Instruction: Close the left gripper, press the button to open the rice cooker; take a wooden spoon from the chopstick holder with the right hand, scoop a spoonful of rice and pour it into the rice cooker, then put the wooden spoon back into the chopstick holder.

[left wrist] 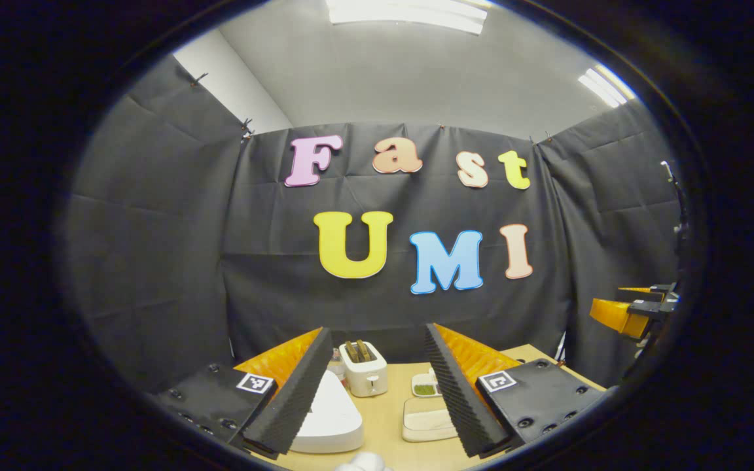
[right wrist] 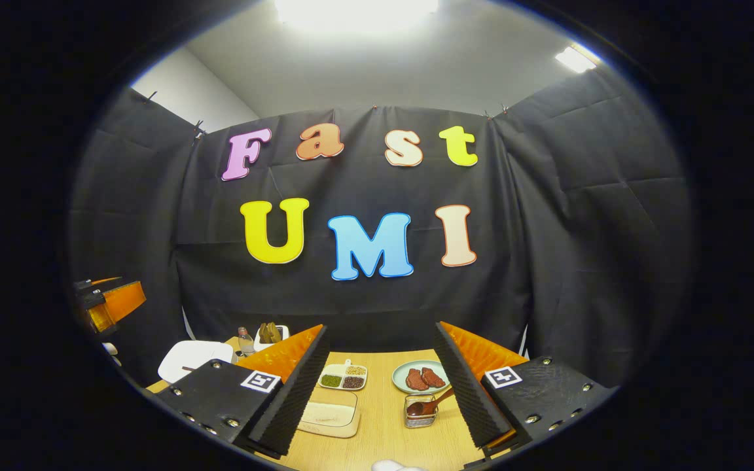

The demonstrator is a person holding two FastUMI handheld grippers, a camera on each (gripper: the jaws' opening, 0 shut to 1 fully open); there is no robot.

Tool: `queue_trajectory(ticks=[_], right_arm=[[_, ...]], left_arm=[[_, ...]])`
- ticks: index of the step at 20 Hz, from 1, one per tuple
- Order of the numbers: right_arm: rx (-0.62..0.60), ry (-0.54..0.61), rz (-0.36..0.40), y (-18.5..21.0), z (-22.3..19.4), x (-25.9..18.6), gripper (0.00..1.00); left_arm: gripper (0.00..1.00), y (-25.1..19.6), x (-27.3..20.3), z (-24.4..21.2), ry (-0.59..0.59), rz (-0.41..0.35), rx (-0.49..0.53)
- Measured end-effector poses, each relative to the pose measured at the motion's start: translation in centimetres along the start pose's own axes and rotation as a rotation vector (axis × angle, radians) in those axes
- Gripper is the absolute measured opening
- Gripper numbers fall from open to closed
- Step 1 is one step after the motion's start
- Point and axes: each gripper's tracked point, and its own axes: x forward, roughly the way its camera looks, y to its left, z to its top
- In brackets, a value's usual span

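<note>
The white rice cooker (left wrist: 328, 418) sits with its lid down on the wooden table, just behind my left gripper's left finger; it also appears at the left as rice cooker (right wrist: 194, 358). My left gripper (left wrist: 377, 399) hangs open above the table, nothing between its fingers. A shallow tray of rice (right wrist: 330, 413) lies in front of my right gripper (right wrist: 377, 392), which is open and holds nothing. The wire chopstick holder (right wrist: 419, 415) stands near the right finger, the wooden spoon (right wrist: 432, 402) leaning out of it. The tray of rice (left wrist: 426, 418) is right of the cooker.
A white toaster (left wrist: 364, 369) stands behind the cooker, with a small bottle (right wrist: 244, 340) beside it. A divided dish of grains (right wrist: 344, 377) and a green plate with meat (right wrist: 419, 377) lie mid-table. The other gripper shows far right (left wrist: 632, 311) and far left (right wrist: 105, 304).
</note>
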Motion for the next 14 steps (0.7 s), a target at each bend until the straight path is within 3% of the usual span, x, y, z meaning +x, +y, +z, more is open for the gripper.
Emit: queue_trajectory(ticks=[14], right_arm=[[0.009, 0.010, 0.003, -0.11, -0.01, 0.69, 0.98]], left_arm=[[0.96, -0.06, -0.06, 0.30, -0.013, -0.004, 0.014]])
